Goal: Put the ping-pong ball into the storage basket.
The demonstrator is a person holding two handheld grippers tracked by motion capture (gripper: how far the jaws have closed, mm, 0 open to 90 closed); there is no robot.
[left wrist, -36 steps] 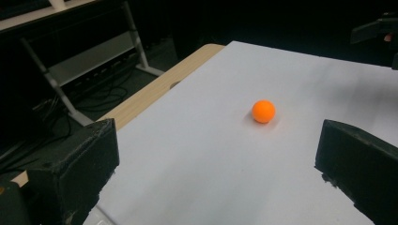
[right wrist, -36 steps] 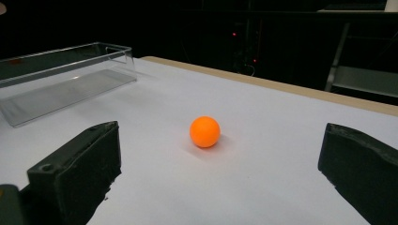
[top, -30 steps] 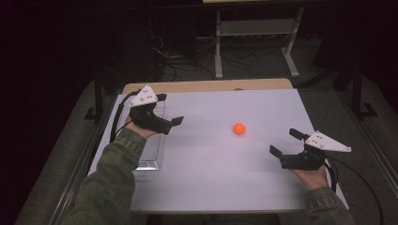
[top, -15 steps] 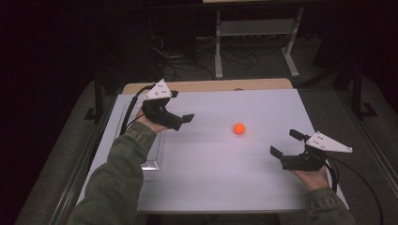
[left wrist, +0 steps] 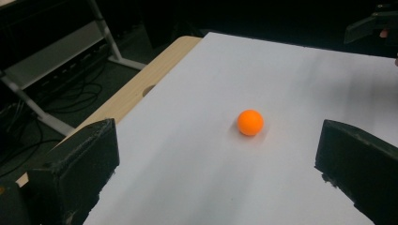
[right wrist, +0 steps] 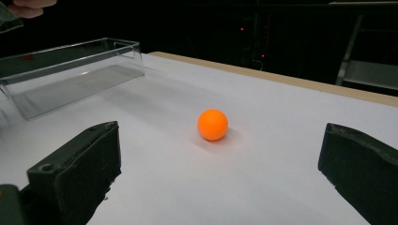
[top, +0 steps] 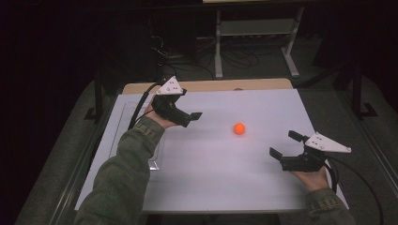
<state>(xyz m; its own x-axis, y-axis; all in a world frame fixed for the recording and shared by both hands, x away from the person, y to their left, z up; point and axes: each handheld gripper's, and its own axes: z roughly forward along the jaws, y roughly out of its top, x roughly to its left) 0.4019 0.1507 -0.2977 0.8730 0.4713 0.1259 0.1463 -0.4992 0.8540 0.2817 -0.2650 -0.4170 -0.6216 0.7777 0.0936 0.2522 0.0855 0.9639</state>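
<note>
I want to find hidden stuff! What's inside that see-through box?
The clear box looks empty through its walls; only its bare floor shows. The left sleeve covers part of it in the high view.

In the right gripper view, the right gripper [right wrist: 220, 173] holds its two black jaws wide apart with nothing between them. Ahead of them an orange ball [right wrist: 212, 124] sits alone on the white table [right wrist: 263, 154]. A clear plastic tray [right wrist: 70, 72] lies farther off at the left, empty. A fingertip [right wrist: 29, 6] shows at the top left corner.
</note>
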